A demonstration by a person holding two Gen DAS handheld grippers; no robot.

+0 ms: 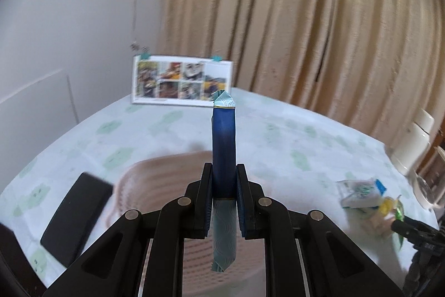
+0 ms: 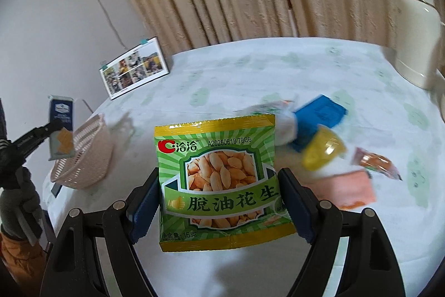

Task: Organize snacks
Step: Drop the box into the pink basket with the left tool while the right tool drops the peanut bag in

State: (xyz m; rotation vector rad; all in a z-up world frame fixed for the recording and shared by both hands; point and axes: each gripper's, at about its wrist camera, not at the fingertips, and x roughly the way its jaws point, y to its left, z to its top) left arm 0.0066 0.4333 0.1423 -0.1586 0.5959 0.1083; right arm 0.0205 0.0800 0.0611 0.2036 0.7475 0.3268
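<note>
My left gripper (image 1: 224, 171) is shut on a blue cracker packet (image 1: 224, 141), held edge-on and upright above the pink slatted basket (image 1: 155, 185). In the right wrist view the same cracker packet (image 2: 61, 127) hangs over the basket (image 2: 86, 157) at the left. My right gripper (image 2: 219, 180) is shut on a green and yellow peanut packet (image 2: 219, 177), lifted above the table. The left wrist view catches that peanut packet (image 1: 395, 216) only as a blurred bit at the lower right. A loose pile of snacks (image 2: 314, 130) lies on the tablecloth beyond it.
A black phone-like slab (image 1: 78, 216) lies left of the basket. A photo calendar (image 1: 182, 84) stands at the table's far edge before a beige curtain. A cream thermos jug (image 2: 417, 38) stands at the far right. A pink cloth (image 2: 353, 188) lies near the snacks. A gloved hand (image 2: 19, 202) holds the left gripper.
</note>
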